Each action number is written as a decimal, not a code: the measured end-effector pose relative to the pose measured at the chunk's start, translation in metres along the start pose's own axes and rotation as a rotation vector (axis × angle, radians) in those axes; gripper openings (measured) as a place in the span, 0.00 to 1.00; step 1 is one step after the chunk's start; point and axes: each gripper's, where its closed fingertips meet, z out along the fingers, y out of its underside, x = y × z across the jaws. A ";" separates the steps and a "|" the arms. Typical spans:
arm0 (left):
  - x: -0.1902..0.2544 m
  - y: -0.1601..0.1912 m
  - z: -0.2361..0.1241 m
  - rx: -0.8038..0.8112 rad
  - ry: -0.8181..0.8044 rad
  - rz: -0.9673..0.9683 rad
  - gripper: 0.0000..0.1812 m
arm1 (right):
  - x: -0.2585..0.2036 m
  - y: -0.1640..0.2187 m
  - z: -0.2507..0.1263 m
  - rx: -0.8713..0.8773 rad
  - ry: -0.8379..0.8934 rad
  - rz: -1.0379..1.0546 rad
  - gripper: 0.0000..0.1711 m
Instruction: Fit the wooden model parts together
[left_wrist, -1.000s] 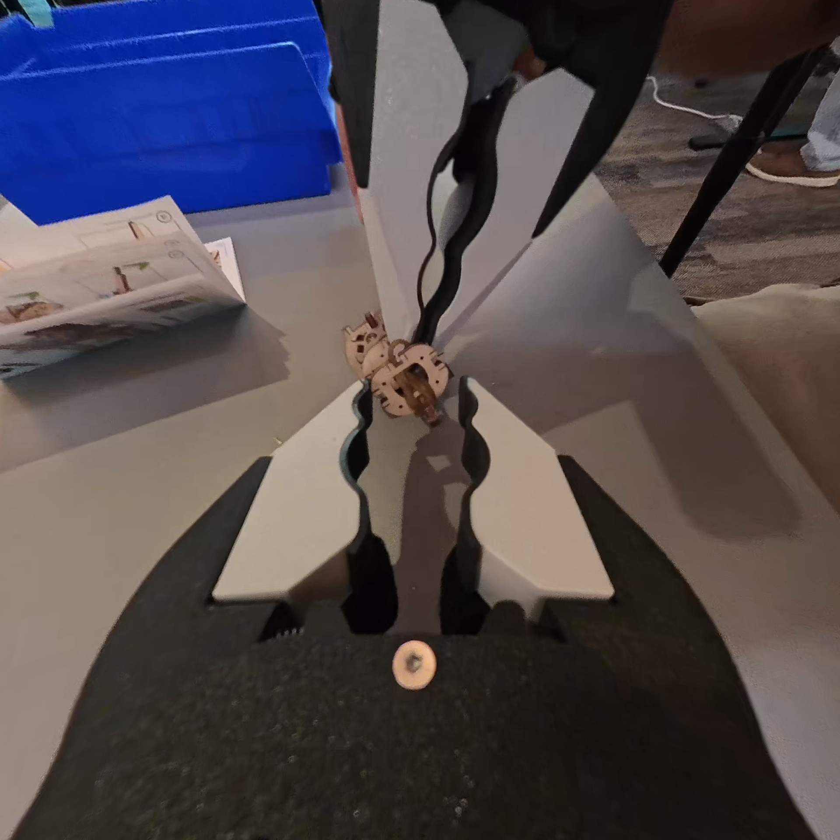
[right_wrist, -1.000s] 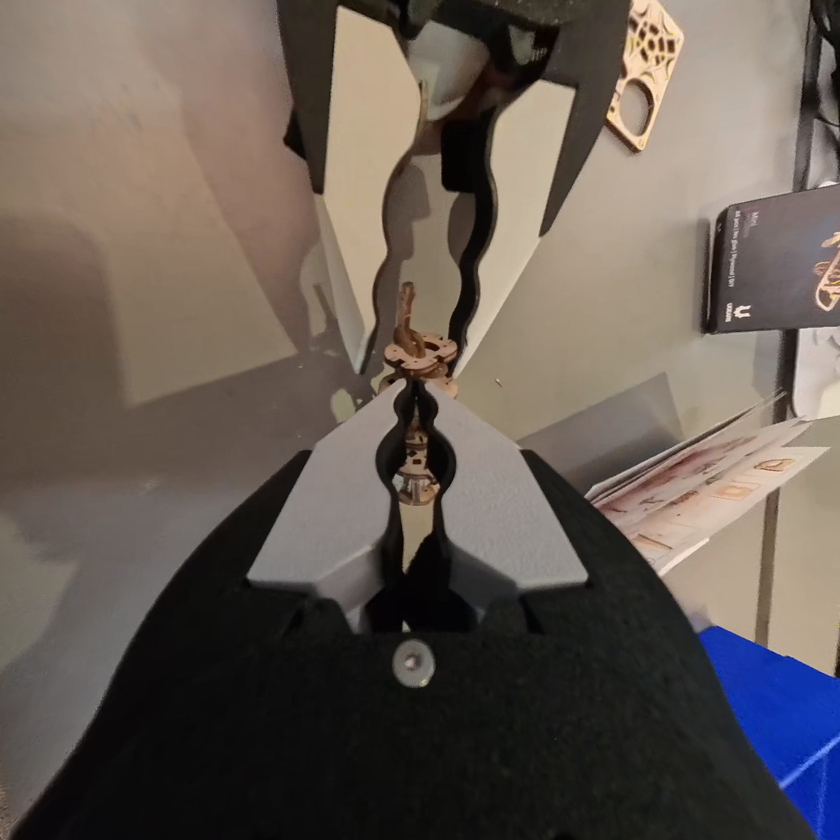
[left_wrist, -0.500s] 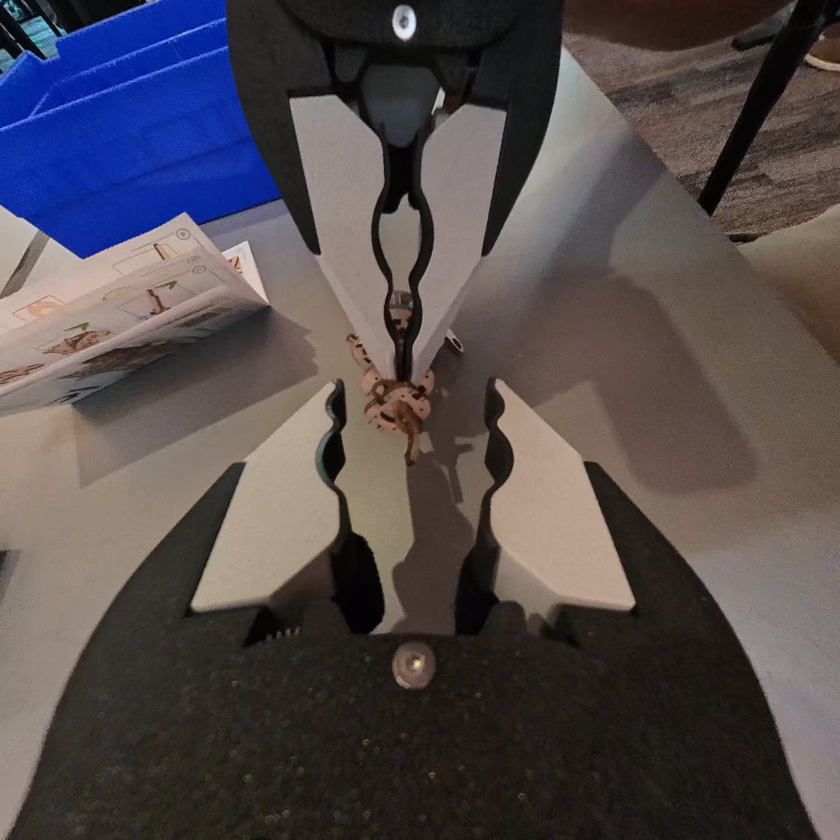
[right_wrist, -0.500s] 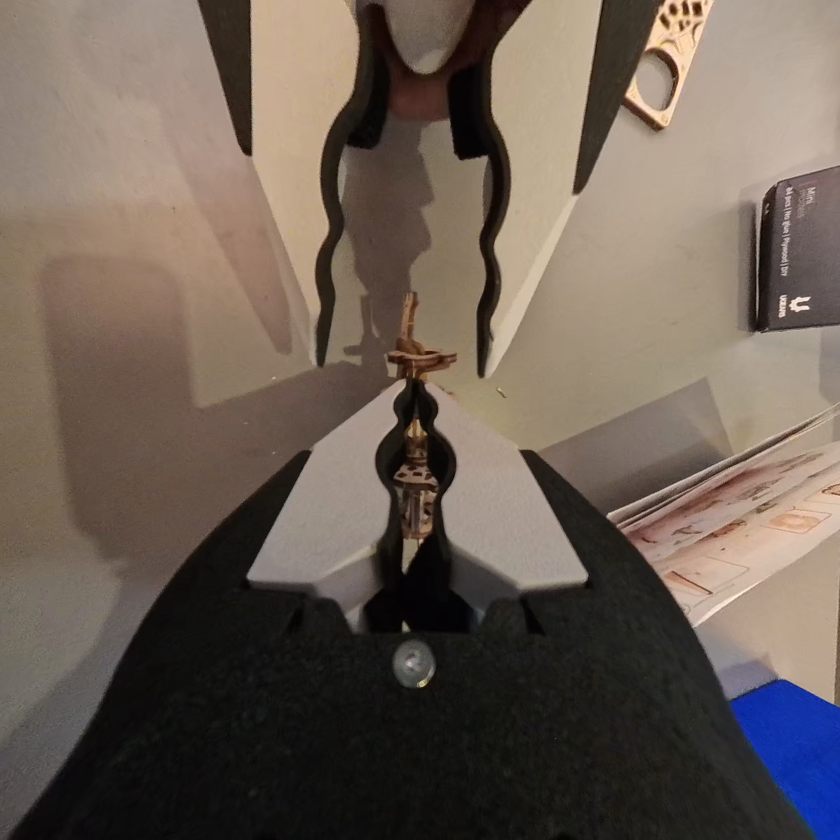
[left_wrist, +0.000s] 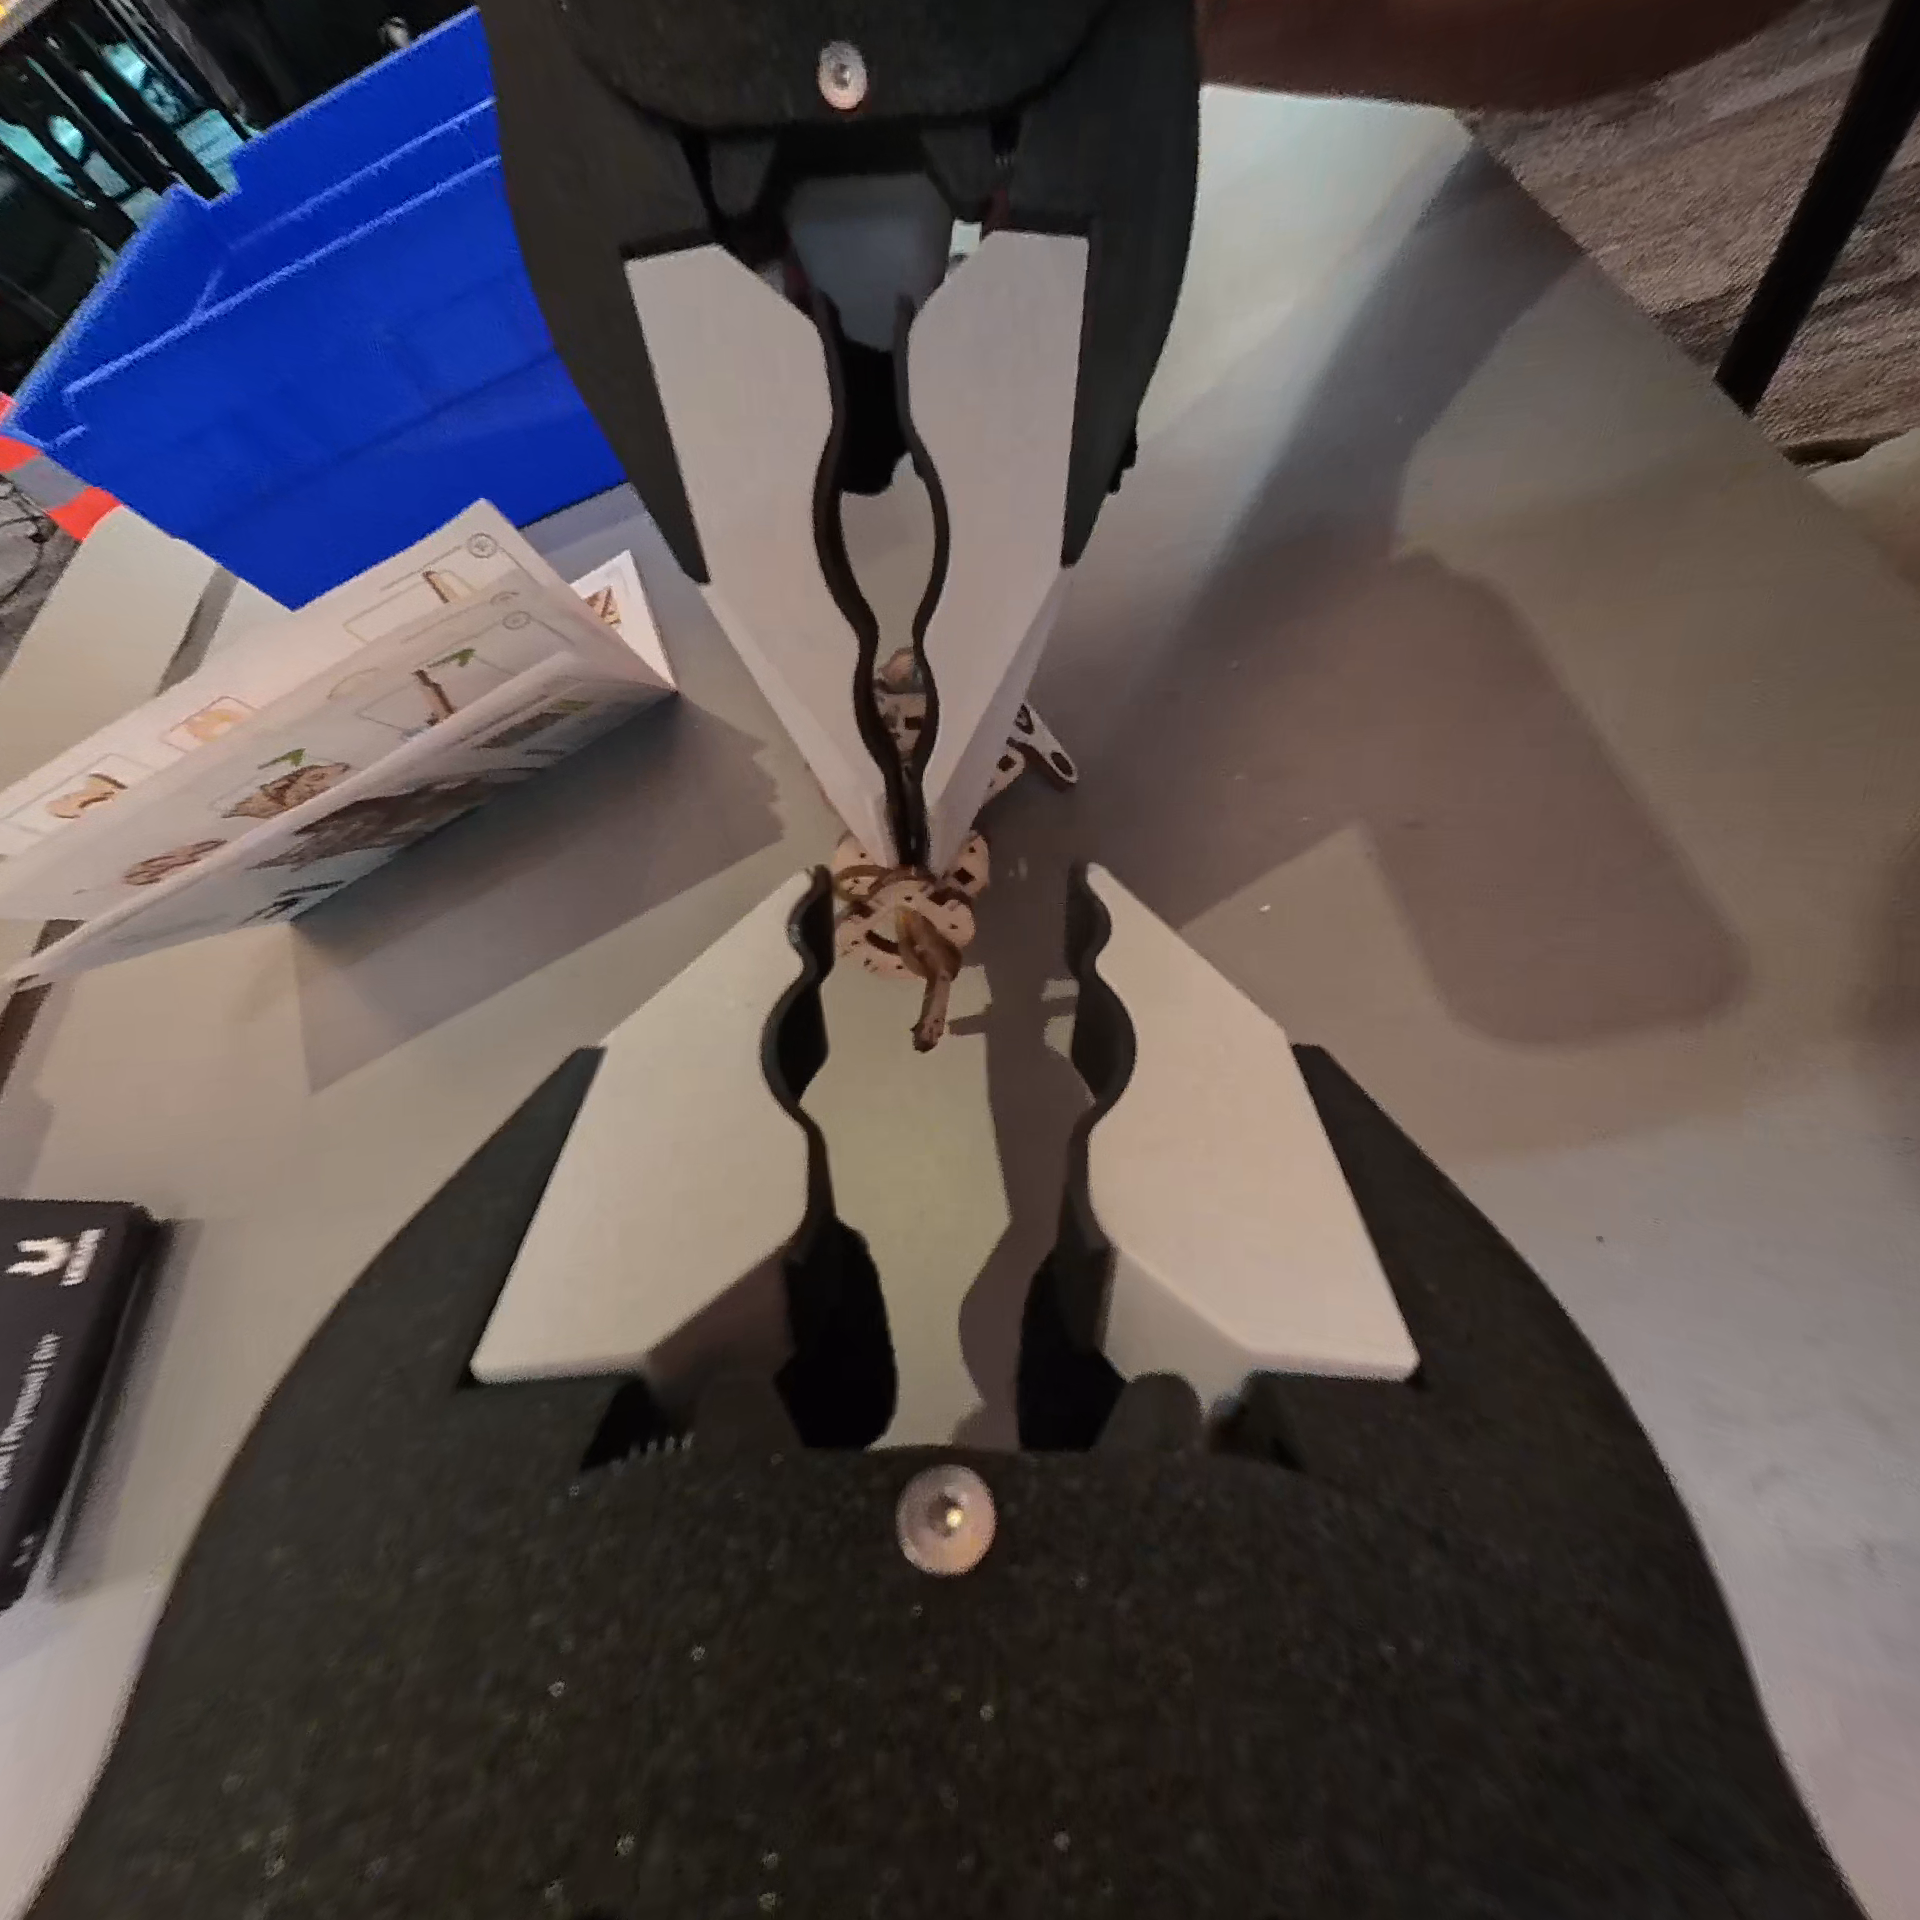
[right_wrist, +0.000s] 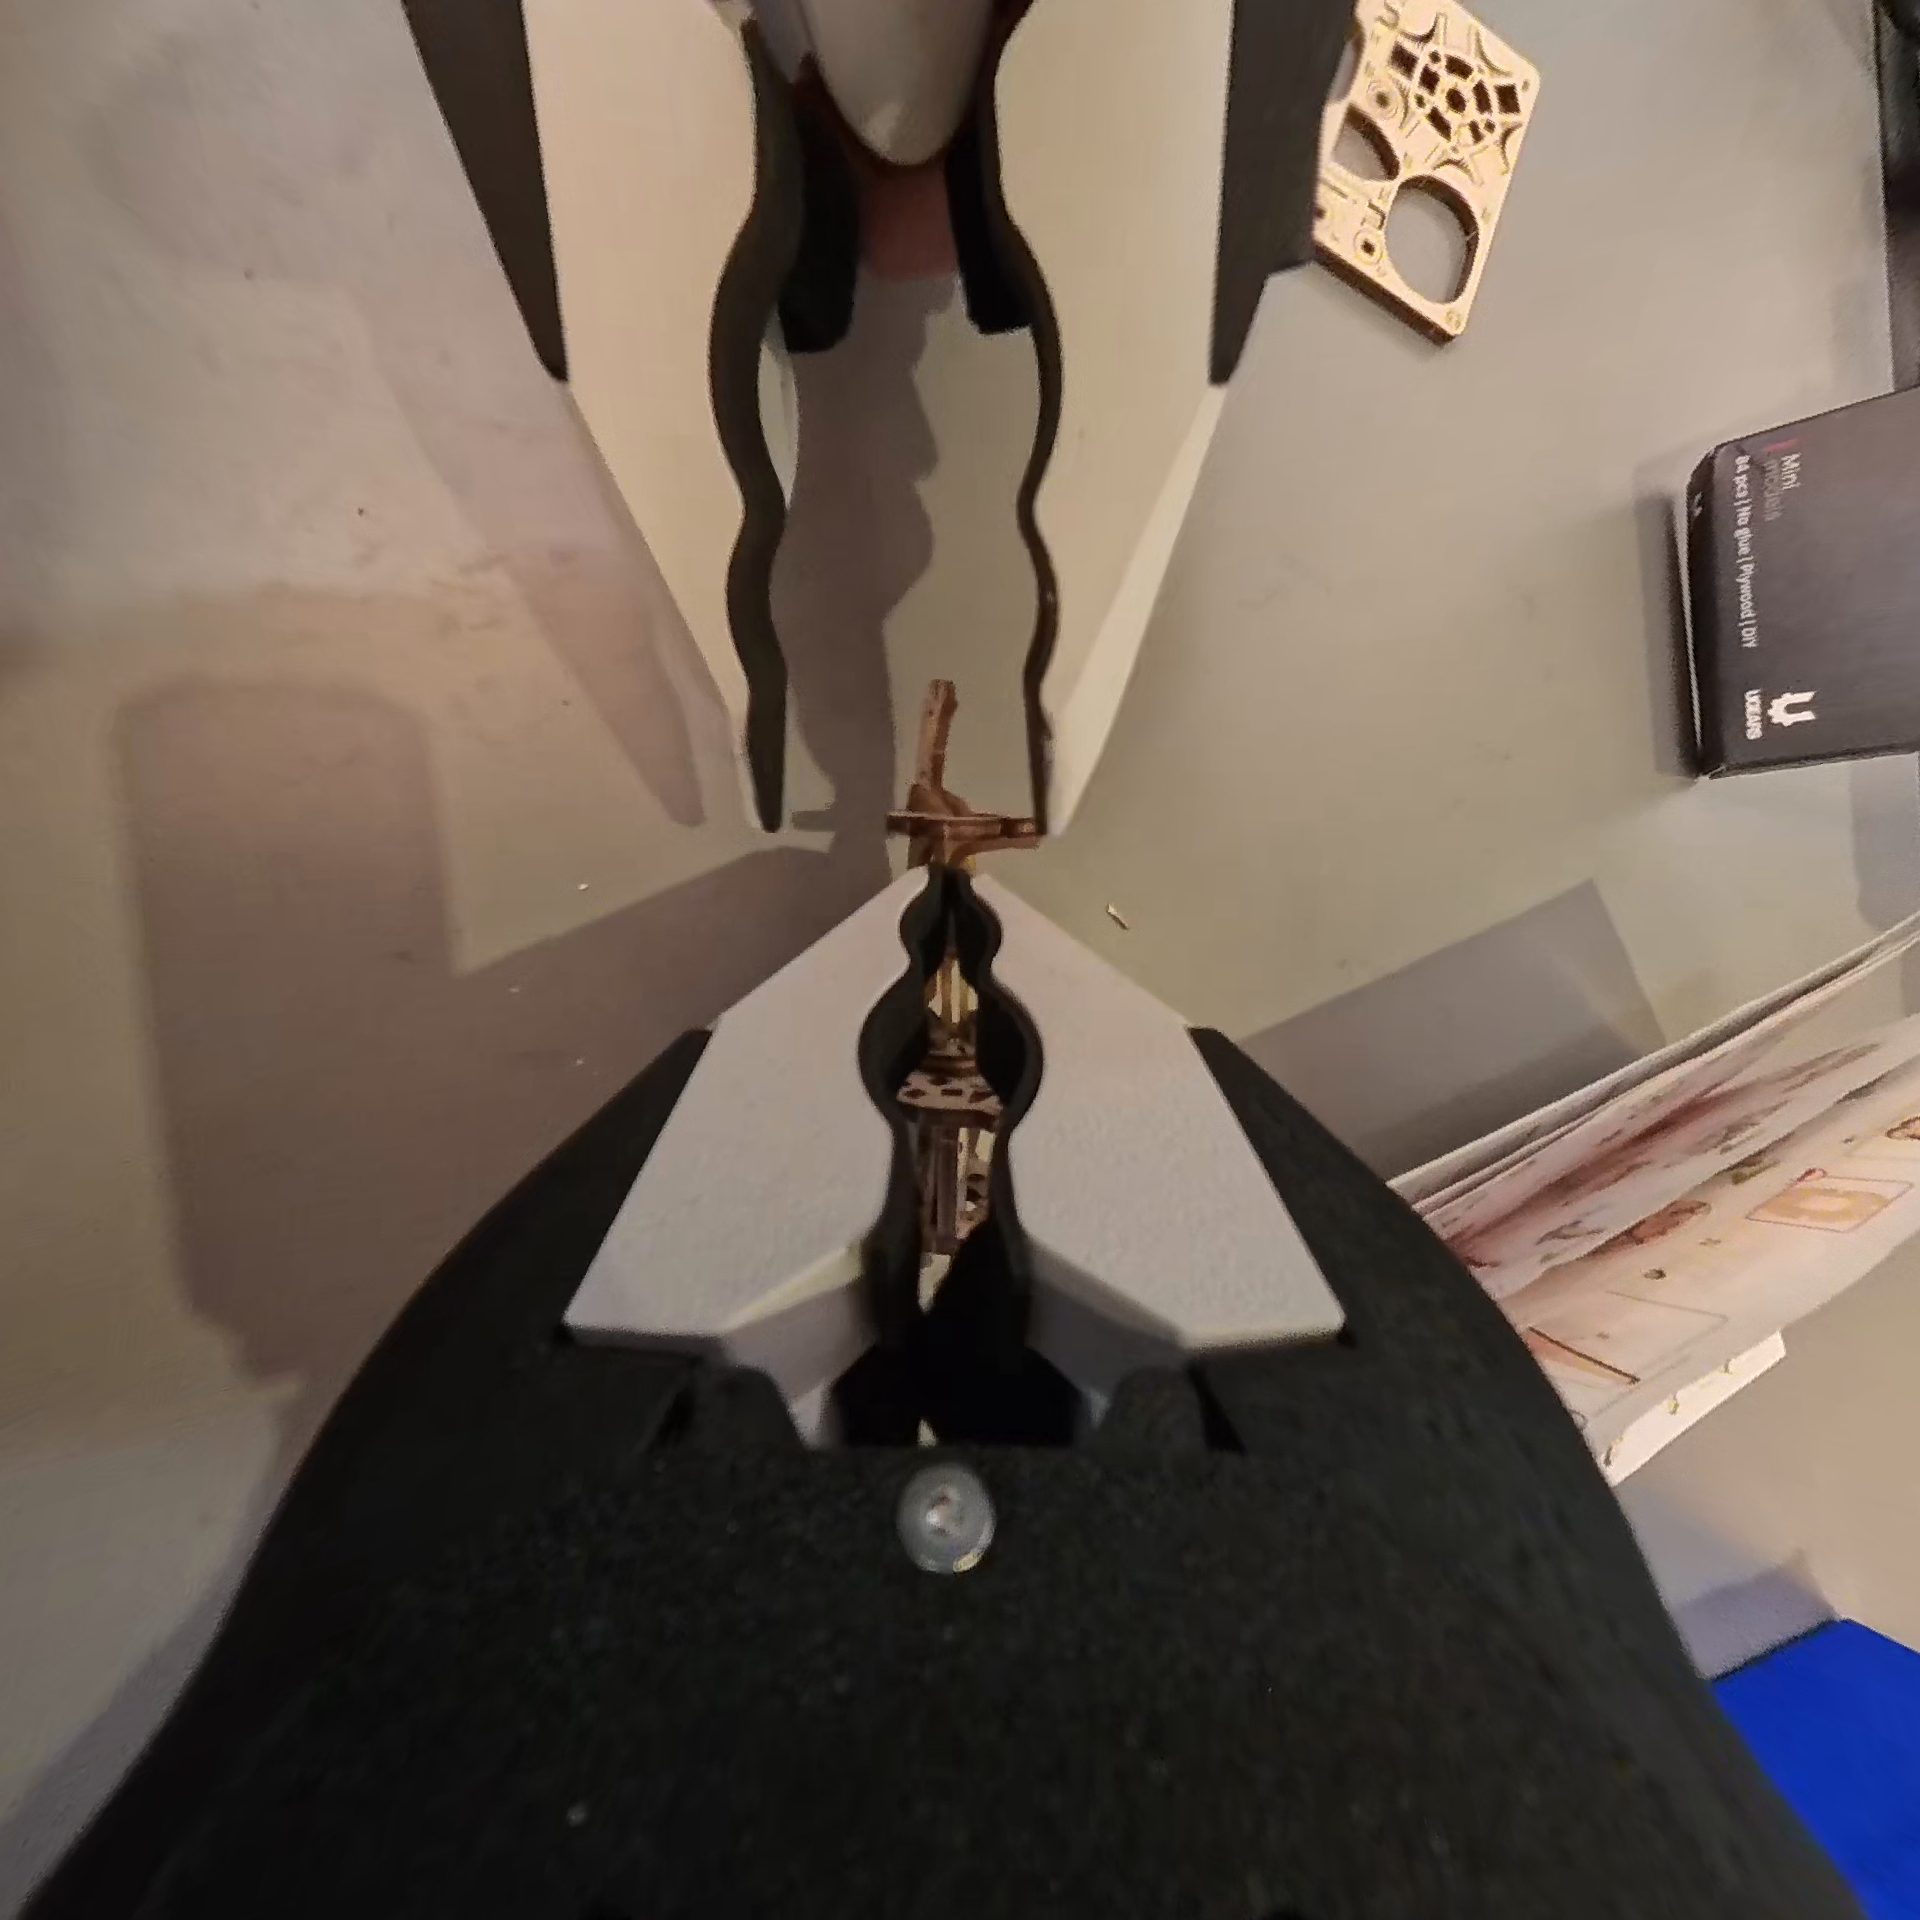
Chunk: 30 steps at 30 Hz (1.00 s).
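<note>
Pinching the wooden model (right_wrist: 948, 1101) tight between nearly closed fingers, right gripper (right_wrist: 948, 883) faced the left gripper (left_wrist: 948, 894) tip to tip above the grey table (left_wrist: 1455, 831). Spread wide and gripping nothing, with the model's perforated disc and small peg poking out between its fingertips (left_wrist: 1117, 935). Lying on the table: folded instruction booklet (left_wrist: 332, 748) far left beside the blue bin (left_wrist: 312, 343), black box (right_wrist: 1808, 603) and wooden parts sheet (right_wrist: 1423, 166) apart from the model.

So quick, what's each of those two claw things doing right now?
Left gripper: open, holding nothing.
Right gripper: closed on the wooden model, its disc end poking out past the tips.
</note>
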 end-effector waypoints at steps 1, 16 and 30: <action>0.002 0.001 0.001 -0.004 0.015 -0.009 0.23 | 0.000 0.000 0.000 0.003 -0.003 0.001 0.00; 0.029 0.019 0.002 -0.127 0.206 0.015 0.26 | -0.016 -0.005 0.008 -0.012 -0.064 -0.054 0.00; 0.037 0.021 0.001 -0.141 0.244 -0.011 0.33 | -0.021 -0.003 0.016 -0.080 -0.070 -0.120 0.00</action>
